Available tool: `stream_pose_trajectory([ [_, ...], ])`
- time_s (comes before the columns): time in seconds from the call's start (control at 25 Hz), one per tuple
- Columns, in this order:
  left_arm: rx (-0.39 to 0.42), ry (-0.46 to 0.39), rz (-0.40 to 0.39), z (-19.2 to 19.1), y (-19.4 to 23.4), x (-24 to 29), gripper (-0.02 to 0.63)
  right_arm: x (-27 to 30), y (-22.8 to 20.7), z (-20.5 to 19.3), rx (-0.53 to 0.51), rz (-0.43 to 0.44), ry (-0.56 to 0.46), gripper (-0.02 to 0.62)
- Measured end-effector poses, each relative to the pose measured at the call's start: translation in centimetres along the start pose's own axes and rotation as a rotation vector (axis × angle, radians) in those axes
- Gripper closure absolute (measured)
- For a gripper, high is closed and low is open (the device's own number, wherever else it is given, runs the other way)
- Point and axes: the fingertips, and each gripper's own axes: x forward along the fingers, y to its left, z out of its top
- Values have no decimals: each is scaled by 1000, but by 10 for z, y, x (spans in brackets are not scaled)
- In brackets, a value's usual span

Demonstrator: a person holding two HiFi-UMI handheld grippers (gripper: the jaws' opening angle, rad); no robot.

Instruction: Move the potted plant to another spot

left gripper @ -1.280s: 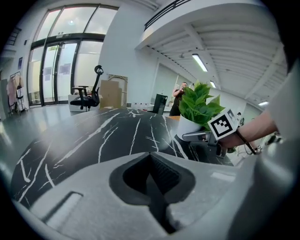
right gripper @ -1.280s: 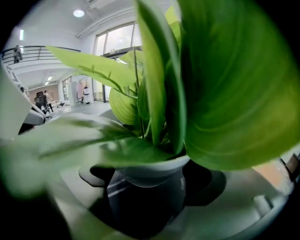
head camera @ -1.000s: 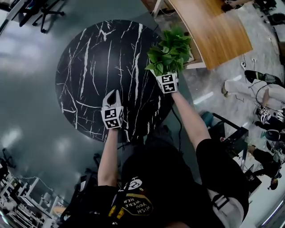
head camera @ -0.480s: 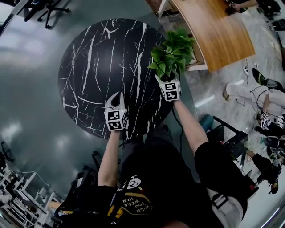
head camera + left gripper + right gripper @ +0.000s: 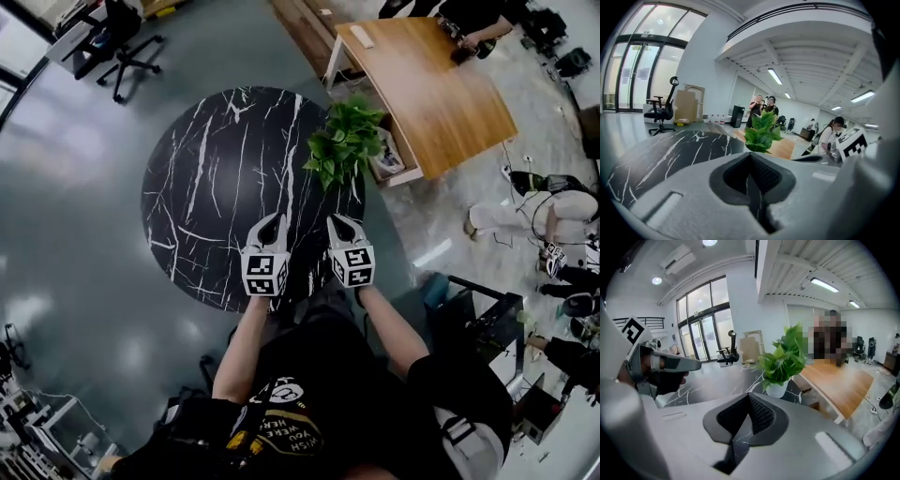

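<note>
Potted plant sits at the table's right edge; my left gripper and right gripper are both squeezed together, empty.

Left tool and right tool hover closed.

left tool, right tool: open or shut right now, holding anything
Left tool: closed, holding nothing.
Right tool: closed, holding nothing; the potted plant stands apart from it.
</note>
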Motion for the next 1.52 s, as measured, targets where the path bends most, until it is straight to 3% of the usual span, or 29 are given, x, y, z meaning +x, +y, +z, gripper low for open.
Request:
stream_pose_trajectory([
  [0.12,62,-33,-92,18,-37,-20,601,-34,18,23,11,-47,-61,593],
  [0.24,84,-61,-136,34,-63,-39,601,-64,29,44,30,-89,-108,594],
  [0.48,63,-110,-109,58,-87,-70,601,-110,39,74,1,-93,-157,594],
  [1.0,143,-121,-161,68,-147,-86,601,-158,38,87,-7,-84,-196,594],
  [1.28,182,-129,-148,58,-161,-91,601,-173,36,76,0,-79,-221,594],
  [1.52,169,-125,-169,65,-162,-95,601,-173,44,79,-12,-73,-190,594],
])
